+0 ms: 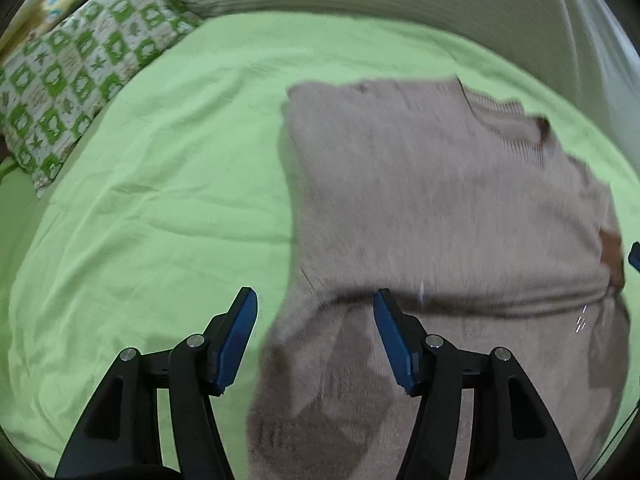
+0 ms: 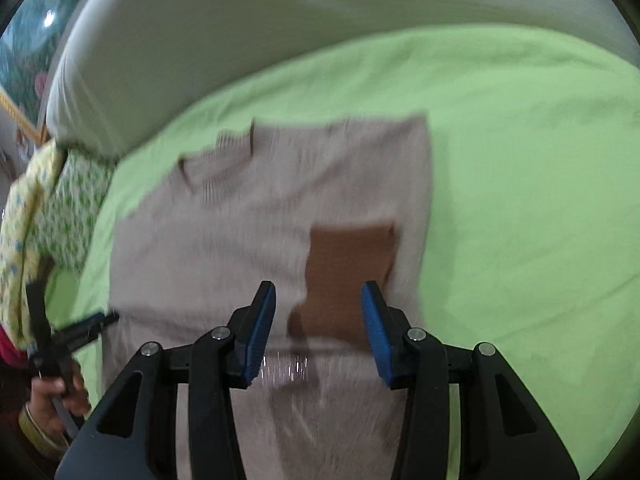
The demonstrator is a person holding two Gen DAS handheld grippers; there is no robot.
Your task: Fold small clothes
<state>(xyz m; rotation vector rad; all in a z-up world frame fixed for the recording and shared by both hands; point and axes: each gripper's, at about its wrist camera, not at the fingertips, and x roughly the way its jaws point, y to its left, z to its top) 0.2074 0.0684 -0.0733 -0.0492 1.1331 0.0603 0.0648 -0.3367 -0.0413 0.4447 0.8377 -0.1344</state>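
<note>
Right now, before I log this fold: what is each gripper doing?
Left gripper: open, holding nothing, over the sweater edge.
Right gripper: open, holding nothing, above the sweater's brown patch.

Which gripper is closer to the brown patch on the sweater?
Right. The right gripper hangs over the brown patch, which shows between its open jaws. The left gripper is at the sweater's opposite edge, jaws open.

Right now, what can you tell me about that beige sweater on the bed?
The beige sweater looks like soft ribbed knit with a raised collar. It lies spread flat on the green sheet, sides apparently folded in, and a brown rectangular patch shows near one edge. Both open claws hover over its lower part; neither pinches it. The pictures are blurred, so finer details are unclear.
</note>
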